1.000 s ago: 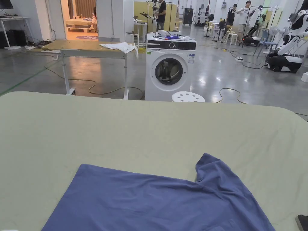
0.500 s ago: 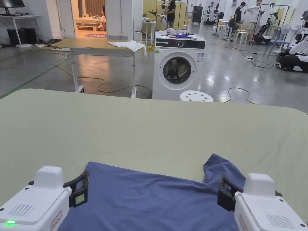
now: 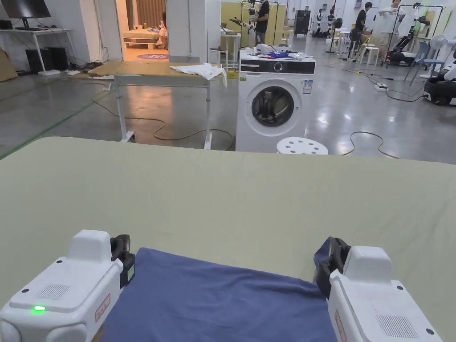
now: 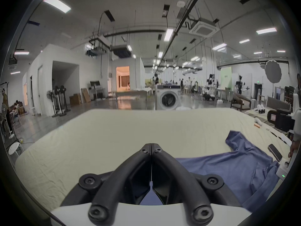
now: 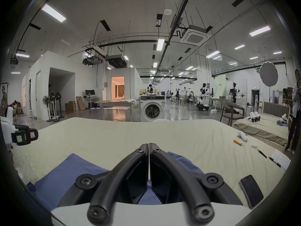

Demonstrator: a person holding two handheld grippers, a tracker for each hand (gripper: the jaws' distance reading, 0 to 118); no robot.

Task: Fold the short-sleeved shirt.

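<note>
left gripper (image 4: 151, 145) closed | right gripper (image 5: 148, 145) closed; both advanced to shirt (image 3: 222, 303) far edge, seemingly above it

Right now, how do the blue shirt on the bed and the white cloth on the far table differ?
The blue shirt lies spread mostly flat on the green bed cover, while the white cloth sits bunched up, one end hanging over the wooden table edge. The blue shirt has the left gripper and right gripper at its far corners; the white cloth lies unattended. Both are plain fabric.

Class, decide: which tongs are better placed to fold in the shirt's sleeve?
Probably the right tongs: shut, they sit directly over the sleeve of the blue shirt. The left tongs, also shut, are at the opposite corner.
</note>
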